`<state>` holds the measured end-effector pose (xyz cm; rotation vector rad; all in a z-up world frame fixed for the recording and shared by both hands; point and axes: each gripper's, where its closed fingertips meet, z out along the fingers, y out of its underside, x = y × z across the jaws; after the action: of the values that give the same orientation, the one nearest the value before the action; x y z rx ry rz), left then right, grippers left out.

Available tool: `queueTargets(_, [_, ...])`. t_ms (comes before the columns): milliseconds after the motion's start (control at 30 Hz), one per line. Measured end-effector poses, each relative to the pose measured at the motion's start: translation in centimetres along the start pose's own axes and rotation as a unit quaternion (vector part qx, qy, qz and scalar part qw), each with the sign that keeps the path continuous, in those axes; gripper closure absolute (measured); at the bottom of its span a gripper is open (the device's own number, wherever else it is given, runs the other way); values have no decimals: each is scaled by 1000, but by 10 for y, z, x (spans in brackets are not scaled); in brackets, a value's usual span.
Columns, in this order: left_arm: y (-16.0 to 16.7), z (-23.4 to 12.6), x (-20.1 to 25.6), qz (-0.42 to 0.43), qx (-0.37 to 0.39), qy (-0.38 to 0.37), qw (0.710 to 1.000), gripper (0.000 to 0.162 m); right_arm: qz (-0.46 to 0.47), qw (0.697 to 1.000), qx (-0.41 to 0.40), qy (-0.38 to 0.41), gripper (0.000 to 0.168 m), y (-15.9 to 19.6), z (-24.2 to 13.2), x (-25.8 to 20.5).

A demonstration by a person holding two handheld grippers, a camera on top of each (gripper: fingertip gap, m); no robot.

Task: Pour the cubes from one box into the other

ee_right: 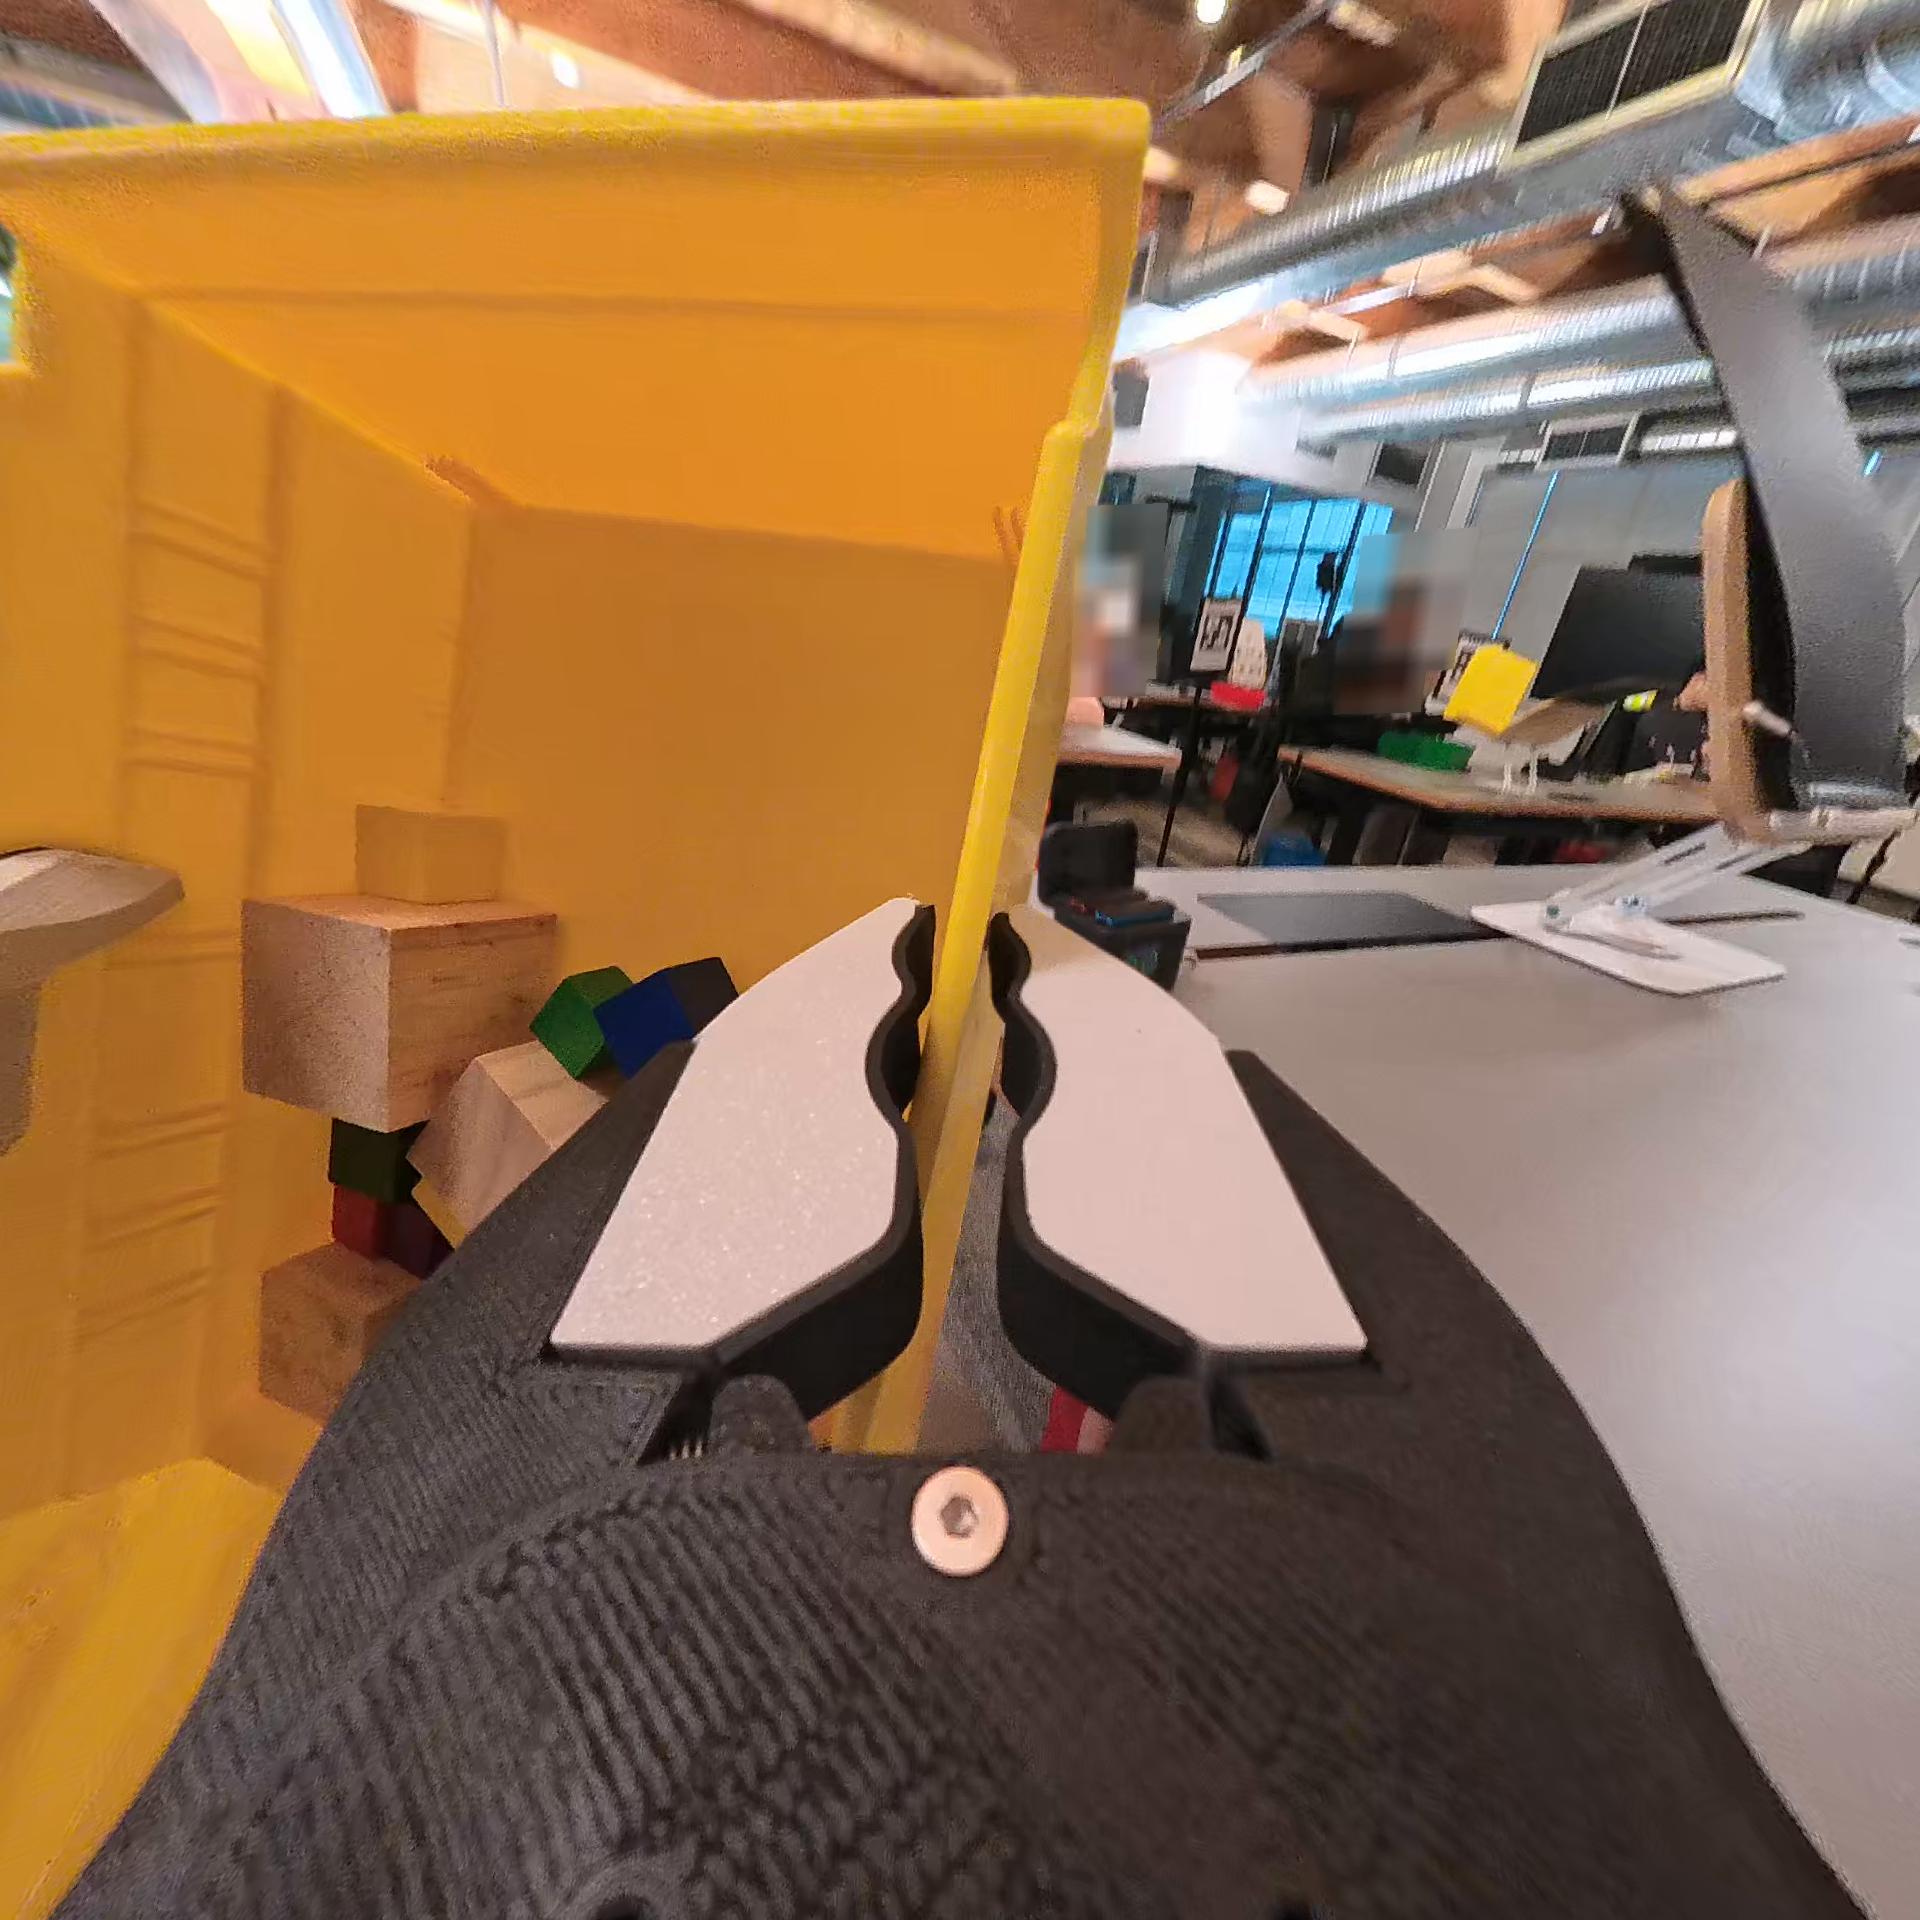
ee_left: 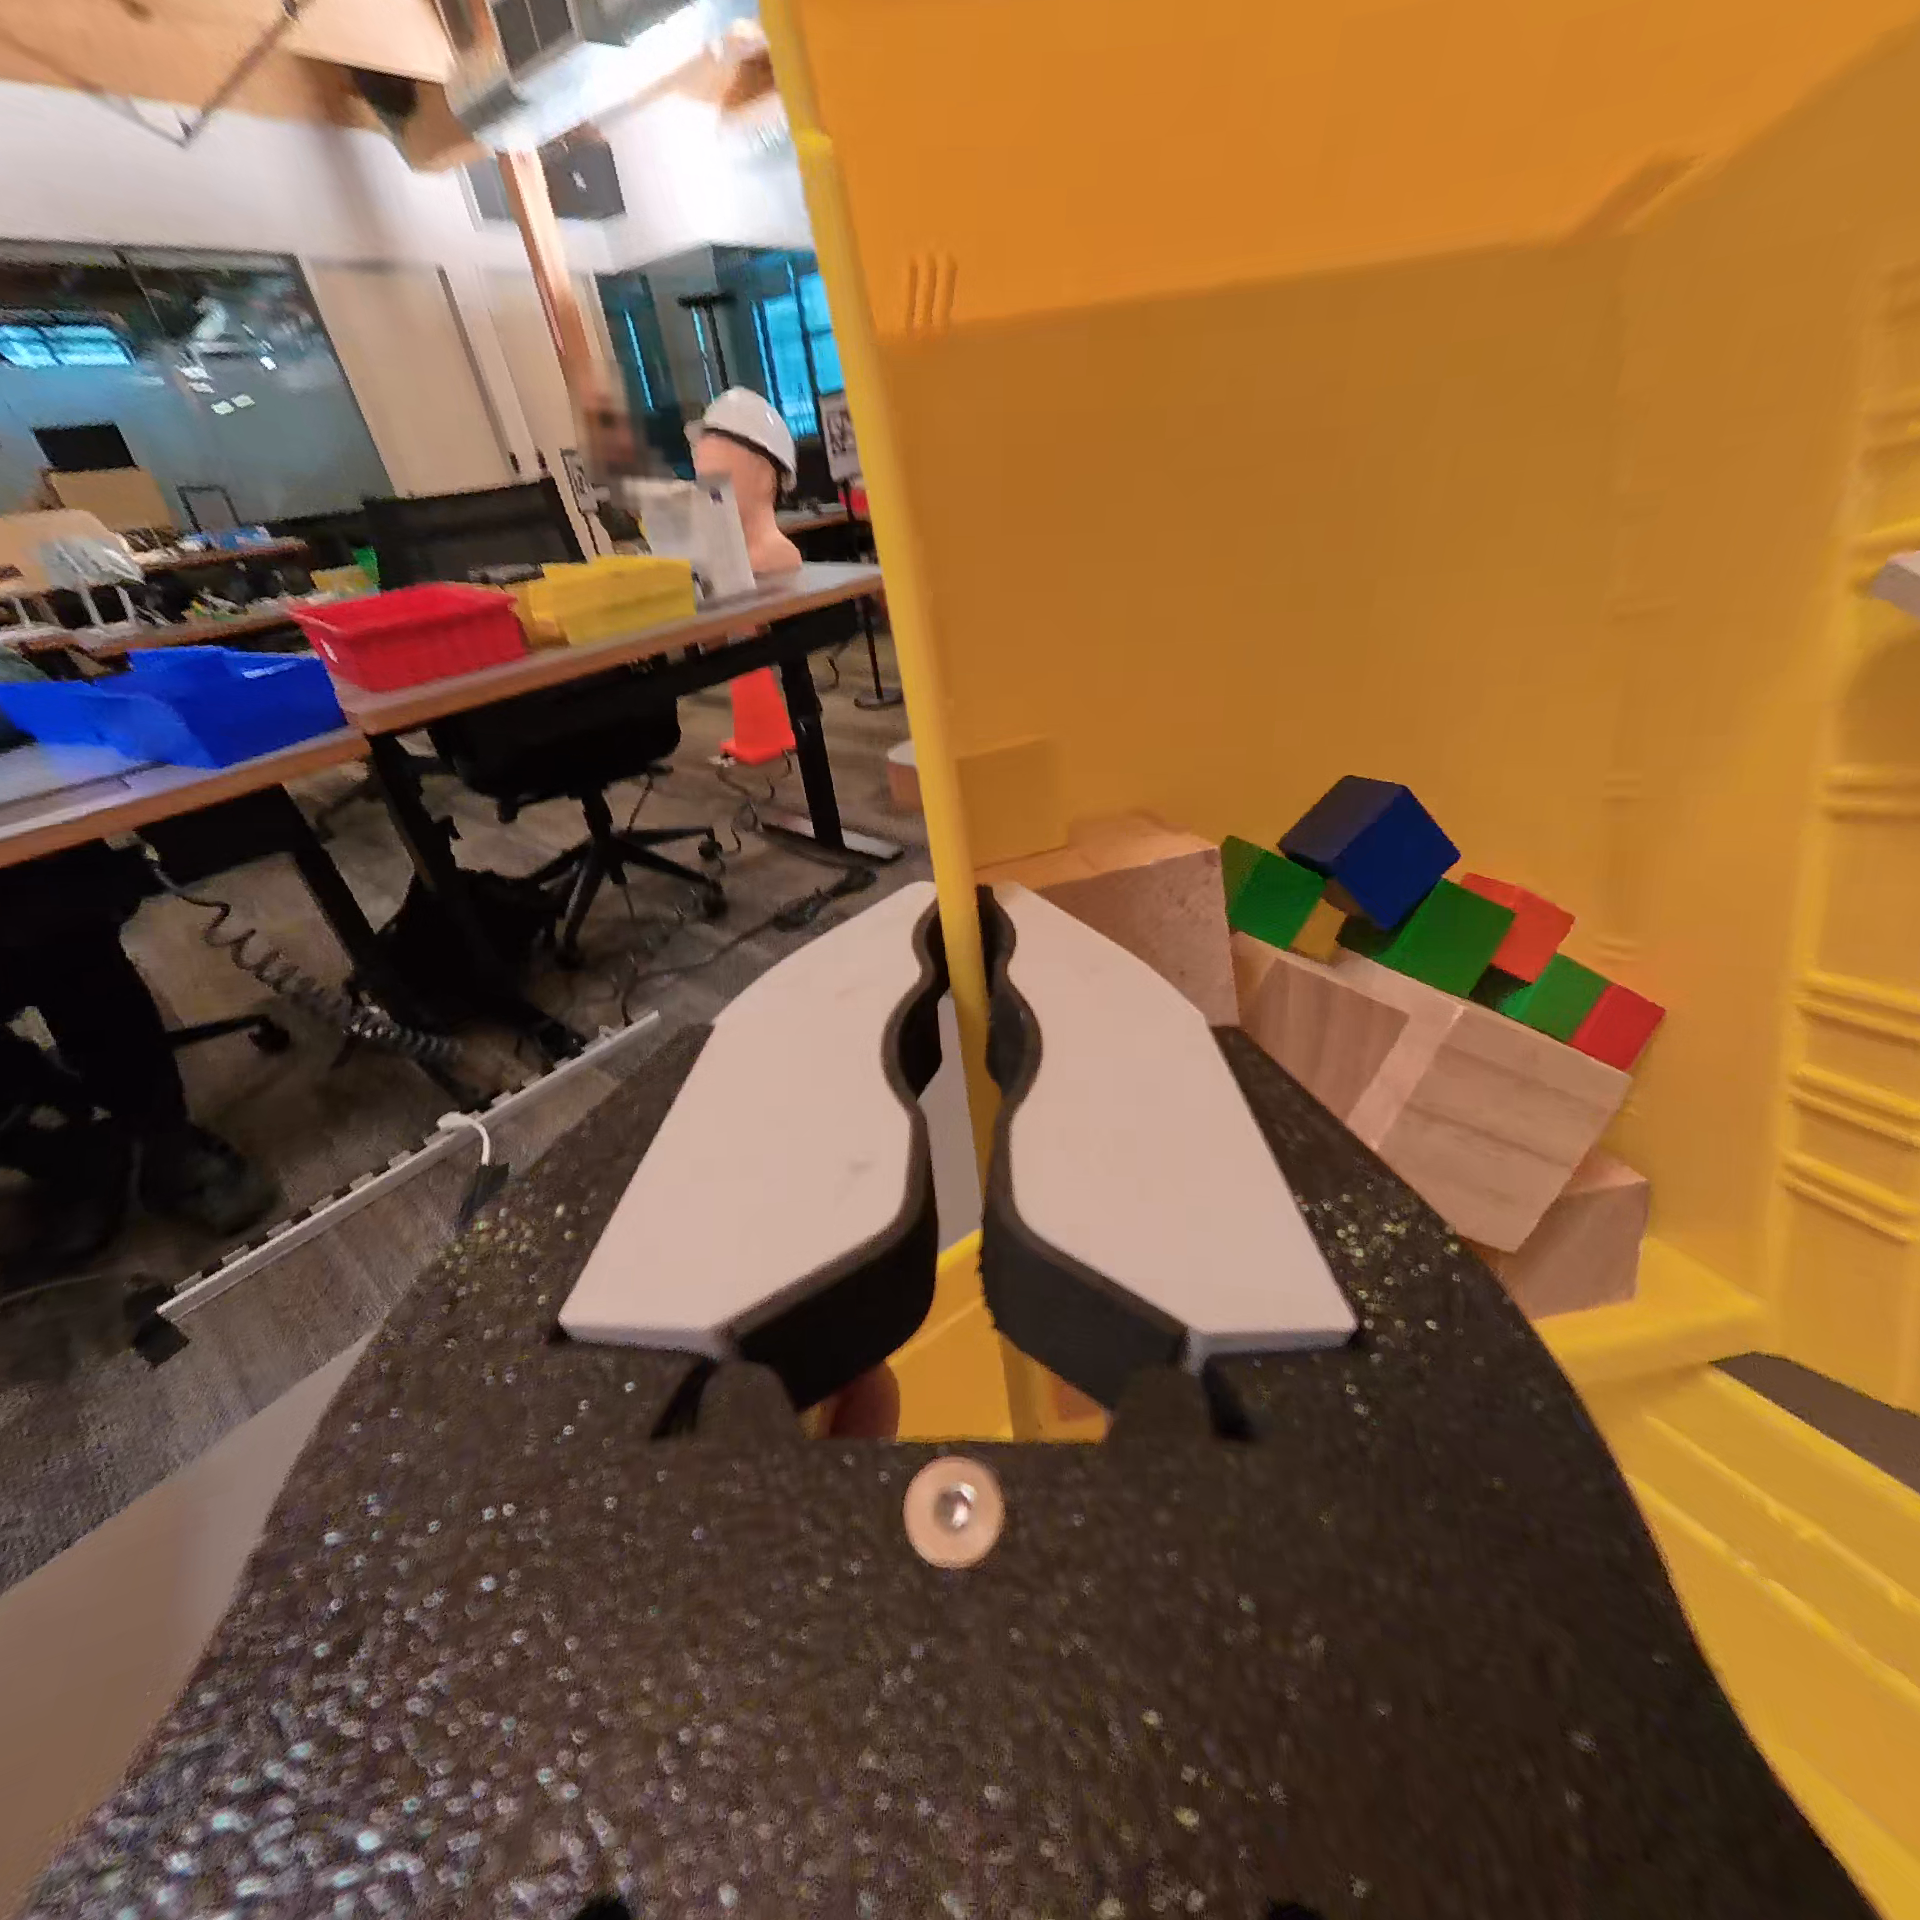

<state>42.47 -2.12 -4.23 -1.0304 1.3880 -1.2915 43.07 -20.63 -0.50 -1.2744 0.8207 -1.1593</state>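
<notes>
A yellow plastic box [ee_left: 1299, 582] is lifted and tipped steeply. My left gripper [ee_left: 961, 920] is shut on its left wall. My right gripper [ee_right: 961, 930] is shut on its right wall [ee_right: 997, 831]. Inside, the cubes have slid together at the low end: a blue cube [ee_left: 1371, 847], green cubes [ee_left: 1439, 935], red cubes [ee_left: 1616, 1023] and larger plain wooden blocks [ee_left: 1475, 1122]. The right wrist view shows the same pile, with a wooden block [ee_right: 384, 997], a green cube [ee_right: 577, 1018] and a blue cube [ee_right: 644, 1018]. The other gripper's finger [ee_right: 62, 904] shows at that view's left edge. The other box is not in view.
A grey table top [ee_right: 1558, 1195] lies to the right, with a white stand [ee_right: 1631, 935] and a small dark device [ee_right: 1117, 914] on it. In the left wrist view, desks with red [ee_left: 410, 634], blue [ee_left: 223, 696] and yellow [ee_left: 613, 597] bins, an office chair [ee_left: 592, 790] and an orange cone [ee_left: 758, 712] stand across the floor.
</notes>
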Motion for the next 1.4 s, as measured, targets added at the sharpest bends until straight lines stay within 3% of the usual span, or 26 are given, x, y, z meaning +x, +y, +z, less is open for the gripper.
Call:
queueTargets(533, [-6,-12,-6,-67,103,-23,992,159,69,990,120,3,159,-9,-3,-8])
queueTargets(1000, [-14,-23,2,-36,121,-14,992,157,110,982,156,11,161,-7,-10,-3])
queueTargets(1400, [6,-16,-4,-38,85,-12,996,157,80,986,146,1,161,0,2,-10])
